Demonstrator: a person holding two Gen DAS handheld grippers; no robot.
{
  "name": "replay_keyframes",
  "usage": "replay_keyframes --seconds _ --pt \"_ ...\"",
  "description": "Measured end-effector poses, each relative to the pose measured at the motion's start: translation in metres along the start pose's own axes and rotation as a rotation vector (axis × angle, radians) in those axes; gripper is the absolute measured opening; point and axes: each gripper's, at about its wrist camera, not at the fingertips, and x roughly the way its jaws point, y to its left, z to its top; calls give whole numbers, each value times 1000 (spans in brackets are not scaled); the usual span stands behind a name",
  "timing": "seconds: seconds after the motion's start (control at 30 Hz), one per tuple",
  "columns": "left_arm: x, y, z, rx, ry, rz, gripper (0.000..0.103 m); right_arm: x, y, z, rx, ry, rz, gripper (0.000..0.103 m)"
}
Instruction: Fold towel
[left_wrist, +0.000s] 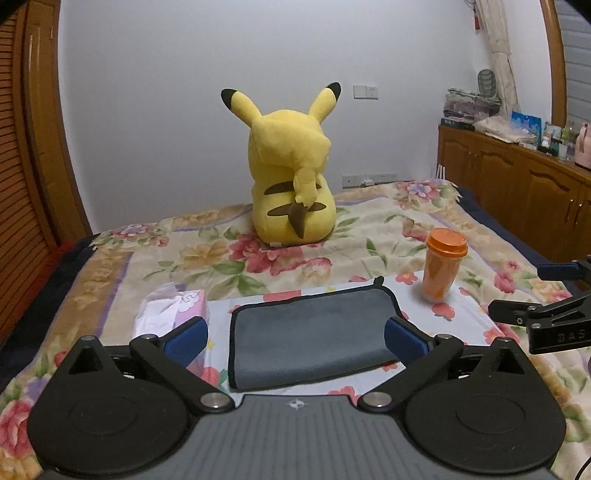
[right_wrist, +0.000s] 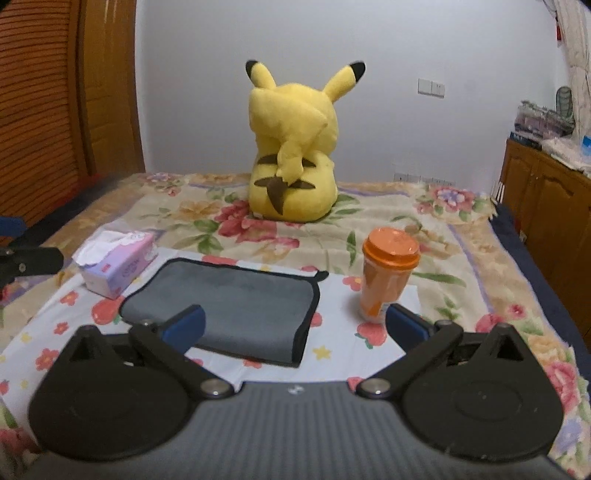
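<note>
From the left wrist camera, the left tongs (left_wrist: 295, 339) stand wide apart with nothing between their blue pads (left_wrist: 186, 338), hanging above the near edge of the grey towel (left_wrist: 314, 332). The towel lies flat and already doubled over on a pale flowered cloth (left_wrist: 458, 314) spread over the bed's floral blanket (left_wrist: 258, 258), its dark-trimmed edges showing on the left and far sides. A pink tissue box (left_wrist: 173, 310) sits just beside the towel's left edge, and an orange lidded cup (left_wrist: 443, 266) stands upright near its far right corner, apart from it. A yellow plush toy (left_wrist: 291, 166) sits farther back with its back to the camera. The right tongs (left_wrist: 539, 295) show at the right edge, black arms only. From the right wrist camera, the right tongs (right_wrist: 295, 328) are likewise spread wide and grip nothing; the left pad hangs over the towel (right_wrist: 236, 295) and the right pad sits in front of the cup's (right_wrist: 388, 273) base. The tissue box (right_wrist: 118, 262) lies to the towel's left, near its far corner. The plush toy (right_wrist: 291, 147) sits beyond, near the wall.
</note>
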Motion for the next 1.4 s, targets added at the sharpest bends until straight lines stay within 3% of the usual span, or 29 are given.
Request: replay_keyframes --seconds 0.67,1.4 --pt "-81 -8 -44 -10 11 58 103 -76 25 -27 20 -48 14 103" --pt "-97 -22 -117 -45 60 62 103 -96 38 -81 26 -6 8 103"
